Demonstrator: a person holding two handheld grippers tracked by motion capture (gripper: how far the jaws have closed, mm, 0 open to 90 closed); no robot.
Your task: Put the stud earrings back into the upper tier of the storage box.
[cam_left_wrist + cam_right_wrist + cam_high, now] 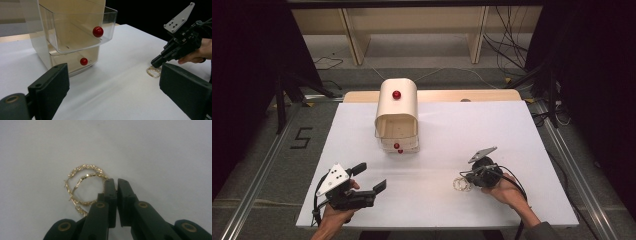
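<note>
Earrings (pixel 85 187) beside nearly closed right tongs (pixel 116 181)

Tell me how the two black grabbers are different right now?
The left gripper has its jaws wide apart, with nothing between them; the right gripper has its jaws nearly shut. The right gripper's tips touch the gold hoop earrings on the table; the left hovers away from them. Both are black and hand-held.

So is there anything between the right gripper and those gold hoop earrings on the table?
Nothing visible. The right gripper is down at the white table, jaws nearly together, right beside the gold hoop earrings. Whether it already pinches a hoop cannot be told. The left gripper is open, well aside.
</note>
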